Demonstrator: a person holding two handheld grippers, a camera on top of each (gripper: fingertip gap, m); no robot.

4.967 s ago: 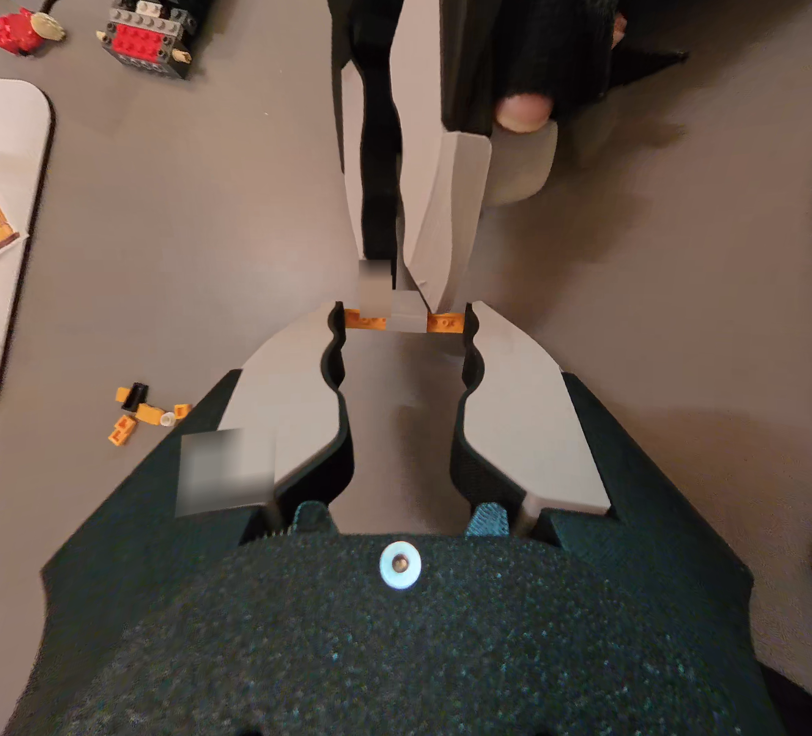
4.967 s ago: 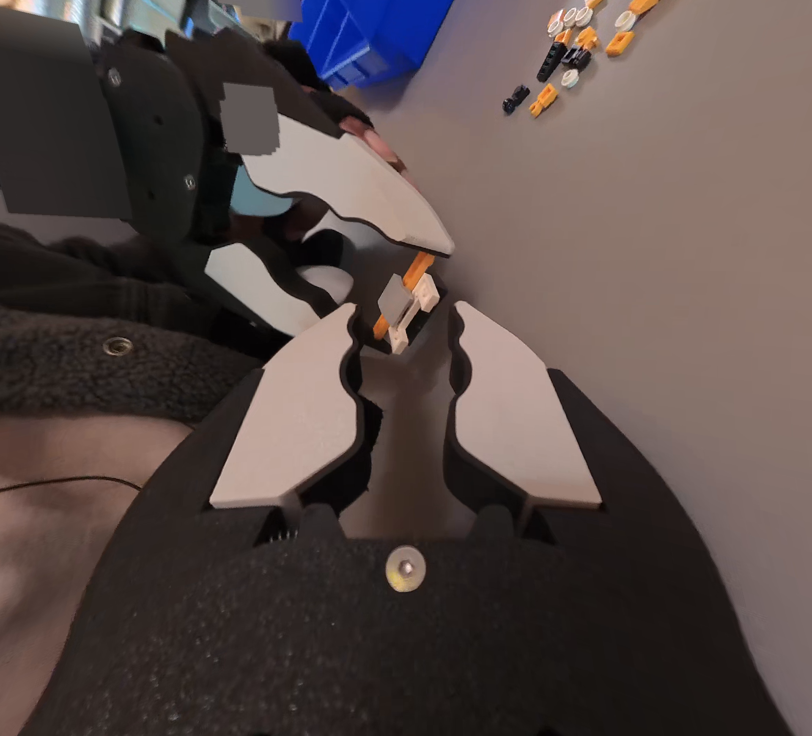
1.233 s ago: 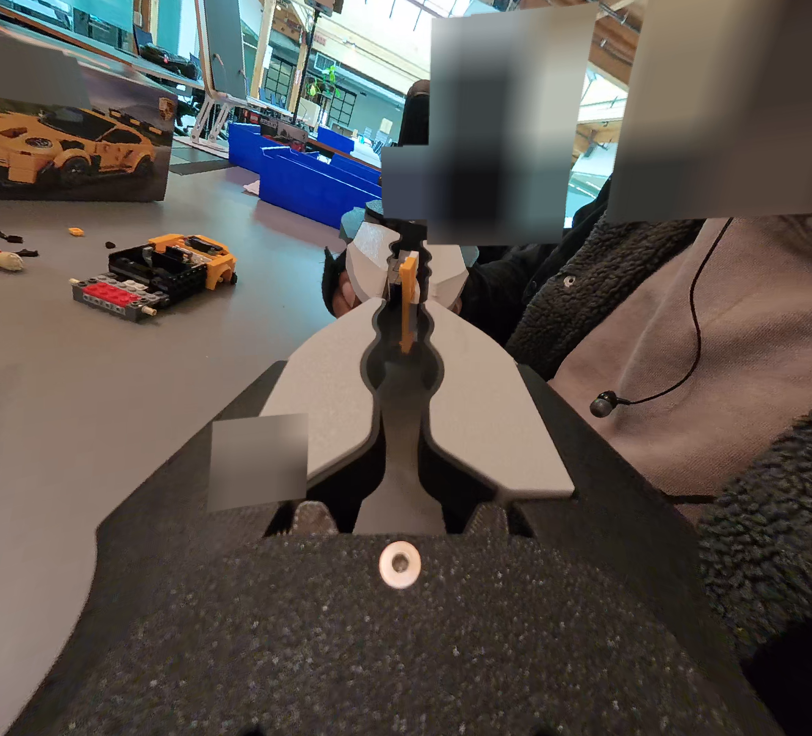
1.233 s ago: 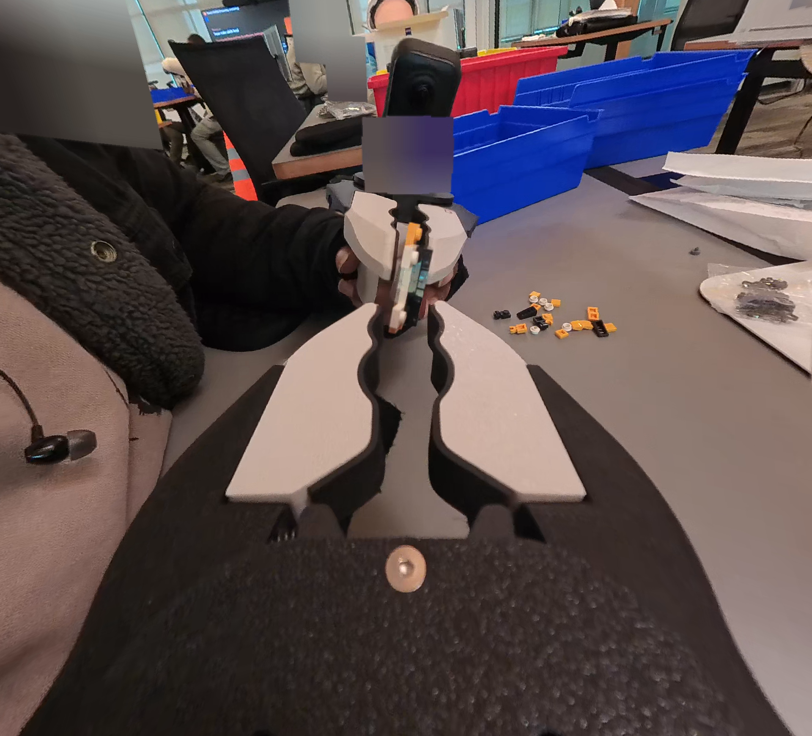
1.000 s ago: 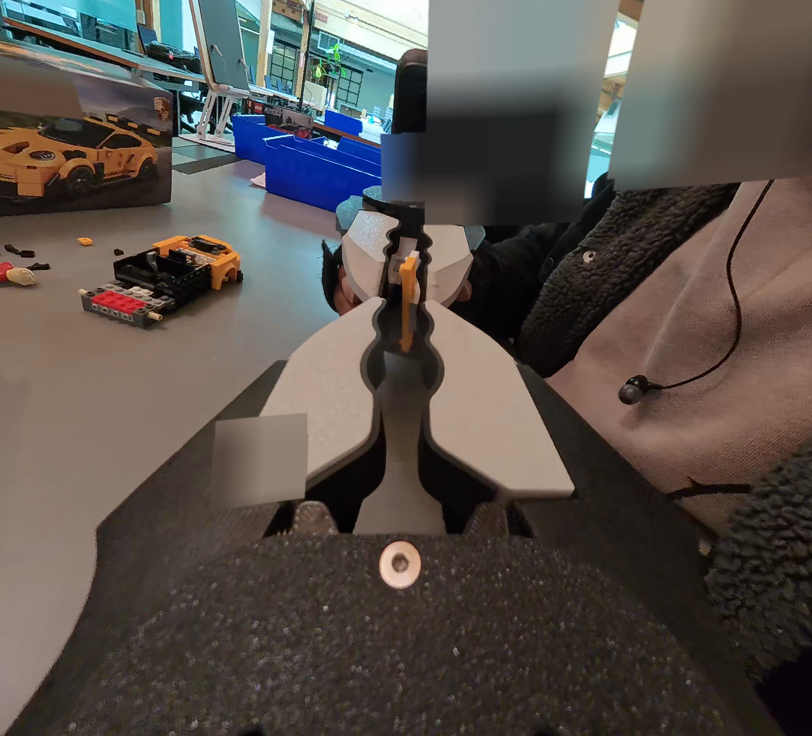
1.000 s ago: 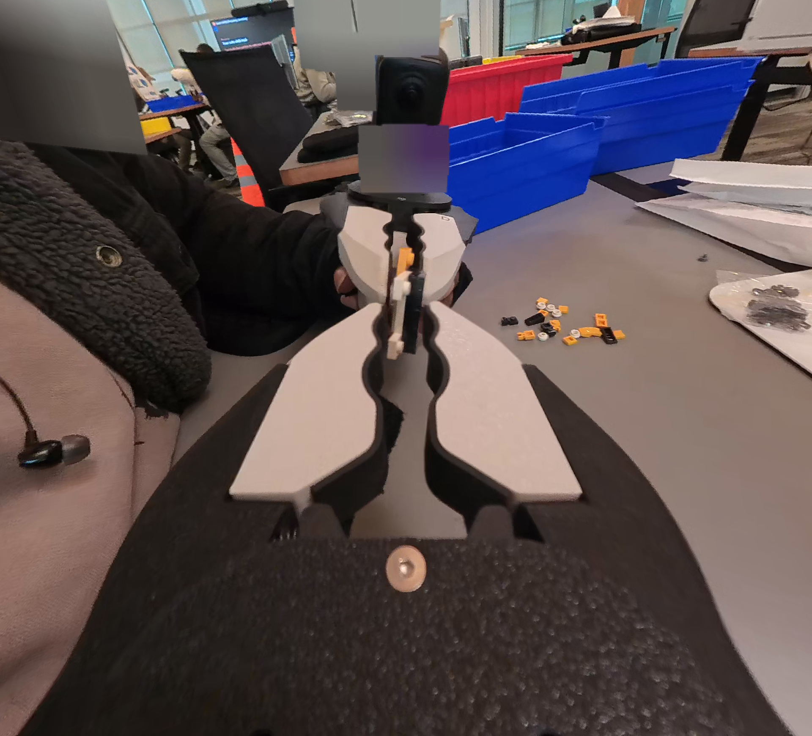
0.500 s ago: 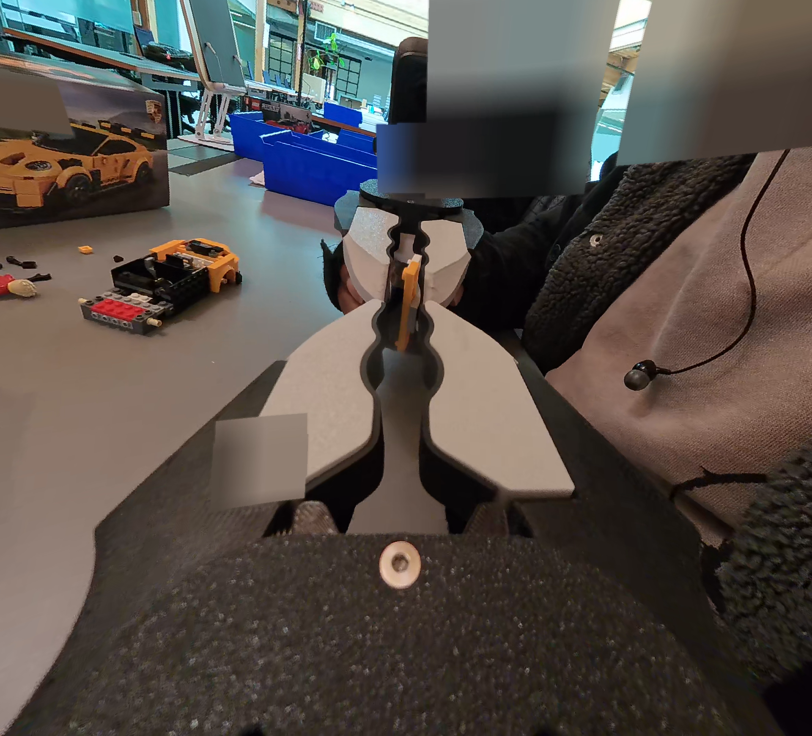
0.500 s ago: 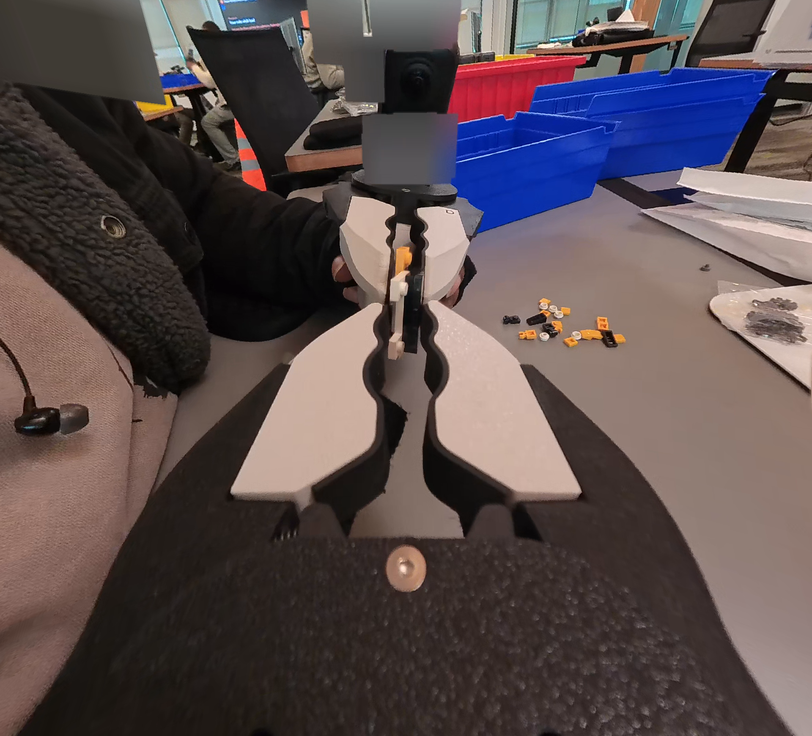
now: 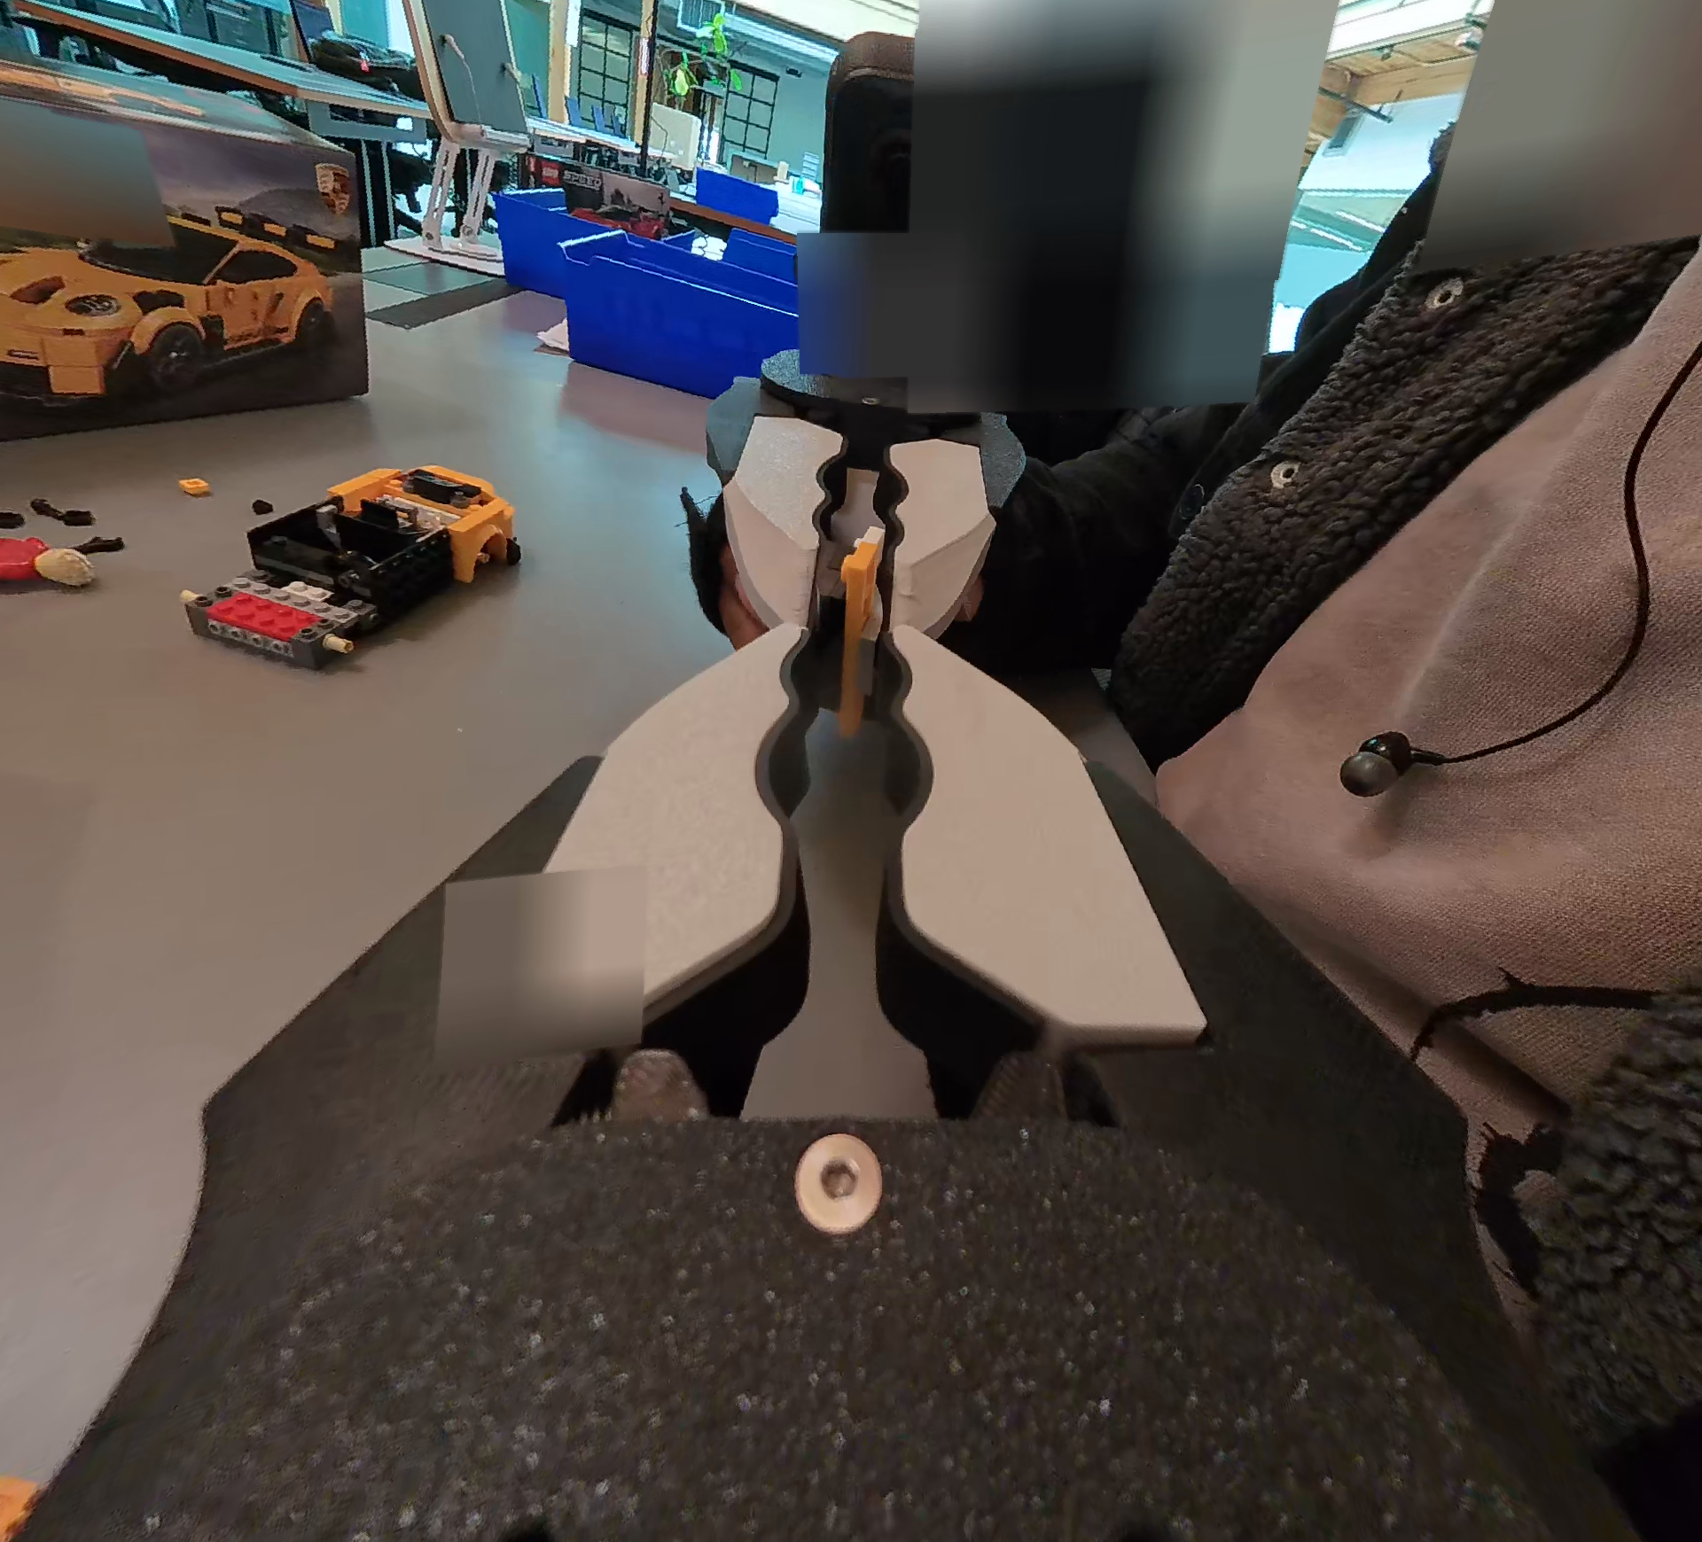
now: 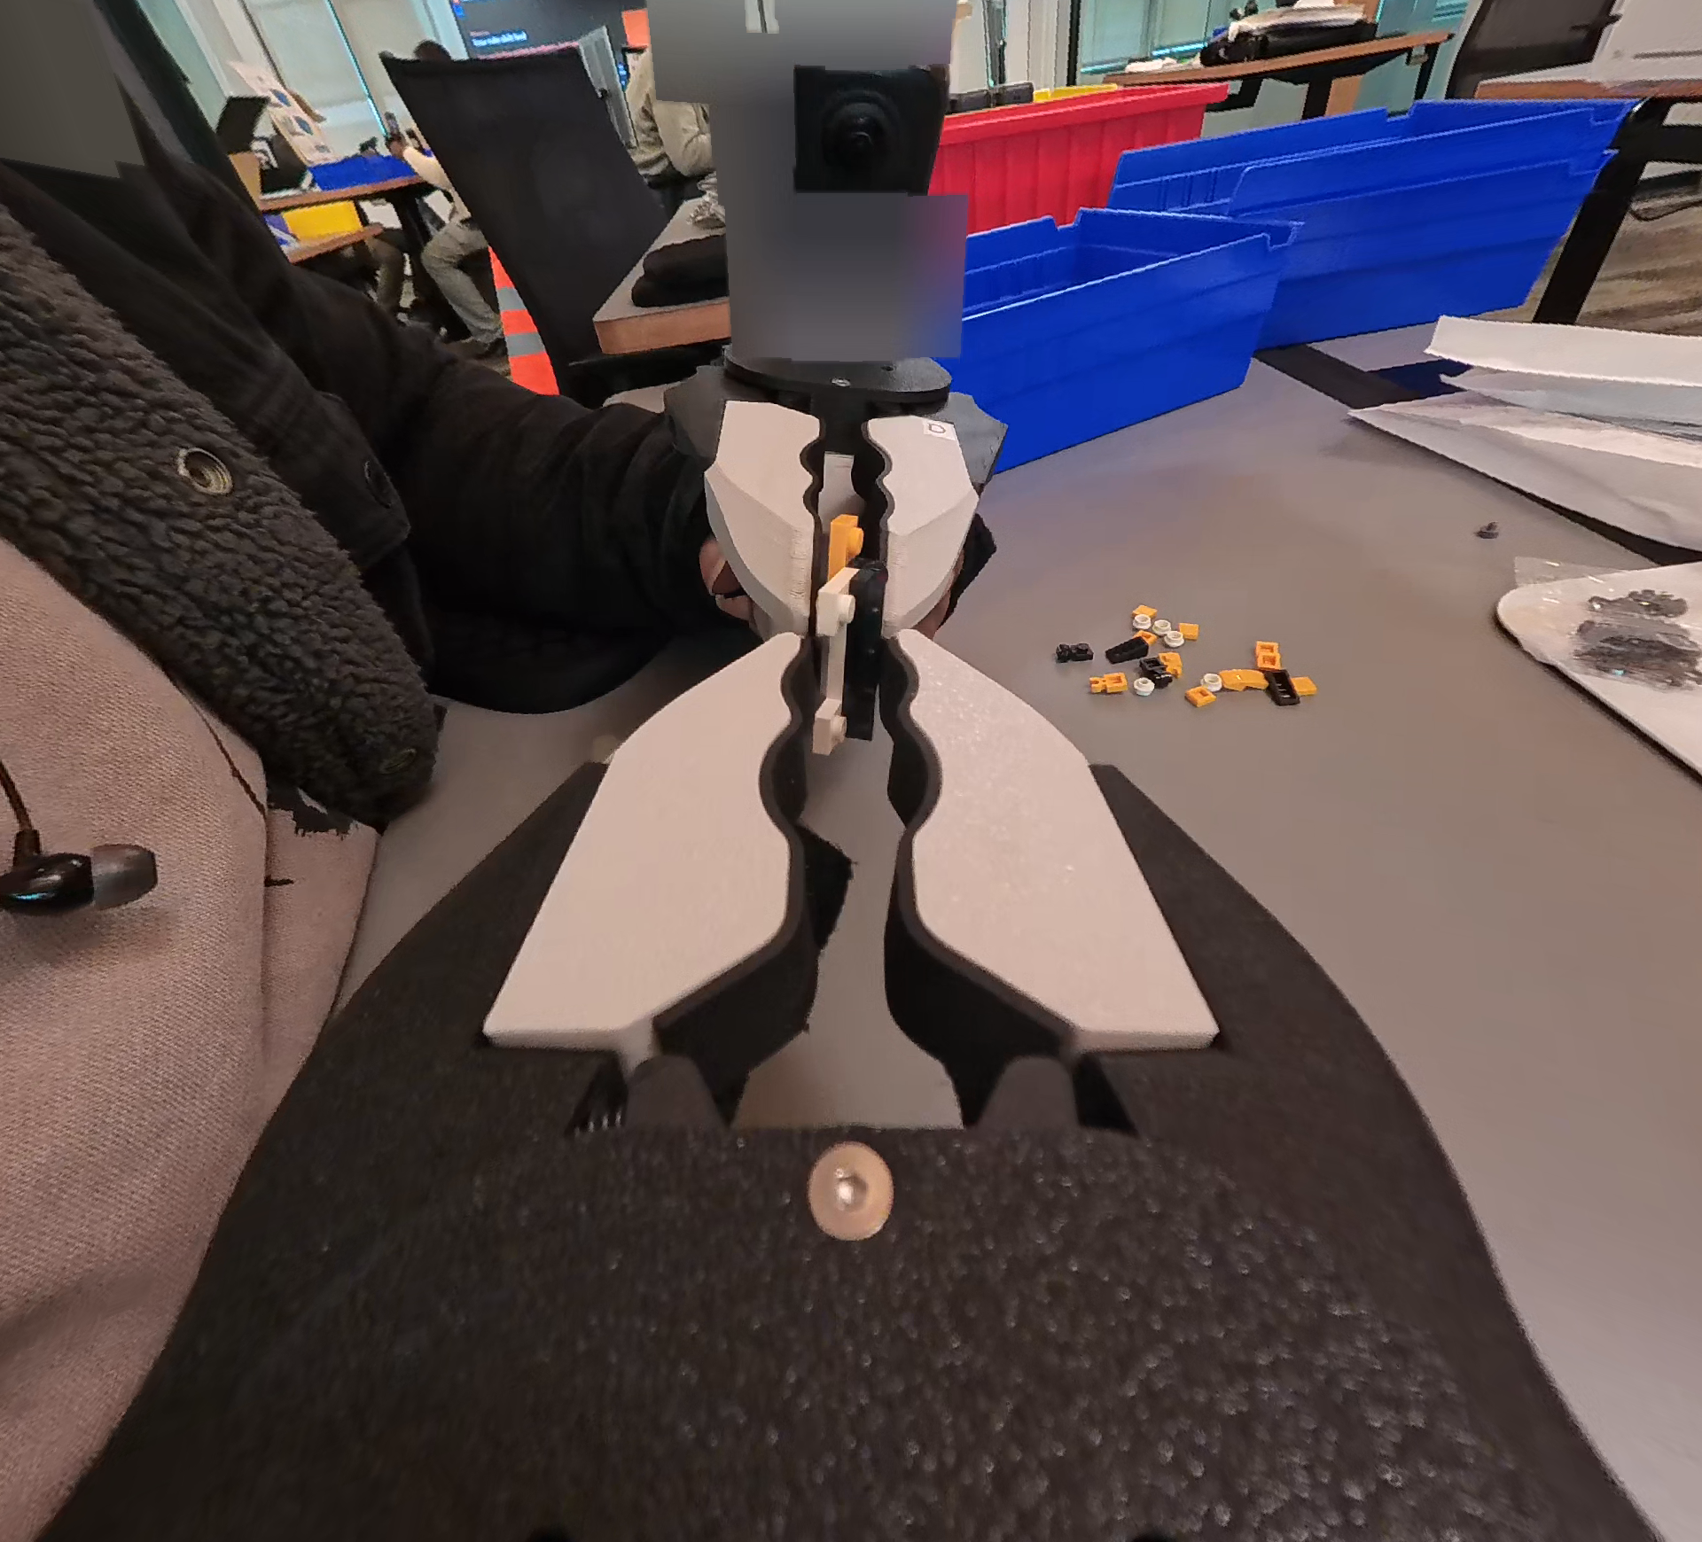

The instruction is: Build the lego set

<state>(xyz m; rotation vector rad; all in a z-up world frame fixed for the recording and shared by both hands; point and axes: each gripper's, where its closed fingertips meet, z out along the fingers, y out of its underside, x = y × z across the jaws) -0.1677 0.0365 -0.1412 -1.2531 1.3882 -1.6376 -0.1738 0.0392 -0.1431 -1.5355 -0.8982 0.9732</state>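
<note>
Grey table (image 9: 230,807): carries the part-built car (image 9: 355,568) at far left in the left wrist view, well apart from both tools. The set's box (image 9: 175,282) stands beyond it. Loose small pieces (image 10: 1188,660) lie scattered at right in the right wrist view.

Left gripper (image 9: 843,660) and right gripper (image 10: 843,674): raised above the table, tip to tip, facing one another.

Small sub-assembly: orange plate (image 9: 856,632) backed by white and black parts (image 10: 852,651), long axis upright, standing between the two sets of tips. Left fingers narrow, clamped on its orange lower end. Right fingers narrow, closed on the white and black portion.

Judgement: both tools are equally near; the coming press runs straight along the line joining the tips. A skewed squeeze risks popping the parts free.
</note>
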